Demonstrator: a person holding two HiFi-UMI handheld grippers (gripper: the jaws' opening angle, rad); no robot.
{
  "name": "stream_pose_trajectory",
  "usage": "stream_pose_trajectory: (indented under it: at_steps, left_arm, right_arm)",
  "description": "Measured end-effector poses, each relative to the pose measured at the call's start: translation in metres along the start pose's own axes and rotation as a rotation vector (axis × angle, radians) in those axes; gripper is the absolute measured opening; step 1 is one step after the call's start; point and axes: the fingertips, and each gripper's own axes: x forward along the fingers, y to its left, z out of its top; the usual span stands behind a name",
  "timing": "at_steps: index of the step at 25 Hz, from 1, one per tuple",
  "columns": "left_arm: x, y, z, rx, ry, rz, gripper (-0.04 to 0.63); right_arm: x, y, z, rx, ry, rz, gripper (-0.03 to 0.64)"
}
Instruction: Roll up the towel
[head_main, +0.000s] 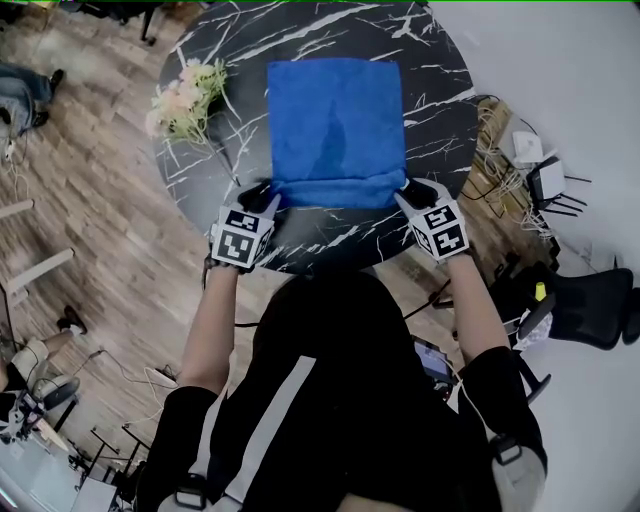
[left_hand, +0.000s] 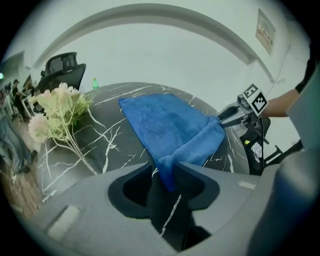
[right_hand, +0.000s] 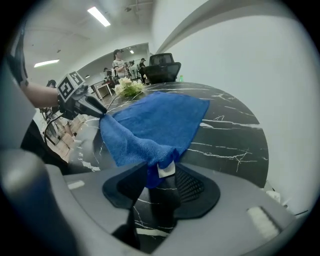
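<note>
Blue towel (head_main: 335, 120) lies spread on the round black marble-pattern table (head_main: 440, 60), roughly central, with its near edge turned over on itself into a first low fold along the side facing the person. A bunch of pale artificial flowers (head_main: 185, 100) sits just beside its left edge, apart from it. Left gripper (head_main: 268, 200) is at the near left corner, right gripper (head_main: 412, 192) at the near right corner. In the left gripper view the jaws stand apart, the corner of cloth lying between them against one pad and a dark gap showing on the other side, so not clamped. The right gripper view shows the same: jaws apart, and the corner with its small white label (right_hand: 165, 170) lies loose between them. Handling judgement: terry or microfibre, light, fully limp, with no stiffness to carry a roll across its width, so the middle is likely to sag or lag unless both ends turn together. The nap should grip the pads well, and the polished top may let the whole sheet slide away when pushed. Best hold appears to be the two ends of the folded near edge, taken low around the fold rather than on a single layer, and kept level. Nothing fragile in the cloth itself. The flower stems are the nearest thing to snag.
</note>
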Motion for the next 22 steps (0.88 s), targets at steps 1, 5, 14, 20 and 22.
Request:
stream_pose_trajectory:
  at_steps: [1, 5, 14, 20, 22]
  left_arm:
    - [-0.002, 0.0, 0.0, 0.047, -0.009, 0.016, 0.143]
    - [-0.007, -0.014, 0.0, 0.262, -0.03, 0.063, 0.143]
    - [0.004, -0.058, -0.011, 0.392, -0.011, -0.046, 0.175]
    - [0.014, -0.052, -0.02, 0.388, 0.039, -0.059, 0.204]
    - [0.017, -0.048, -0.021, 0.384, 0.048, -0.05, 0.201]
  right_arm:
    - [-0.004, 0.001, 0.0, -0.016, -0.015, -0.011, 0.172]
    - [-0.017, 0.014, 0.007, -0.129, -0.086, -0.038, 0.173]
    - [-0.004, 0.061, -0.008, -0.385, -0.001, 0.056, 0.178]
    - [0.009, 0.057, -0.013, -0.406, 0.05, 0.087, 0.207]
    - [0.012, 0.054, -0.018, -0.406, 0.072, 0.09, 0.207]
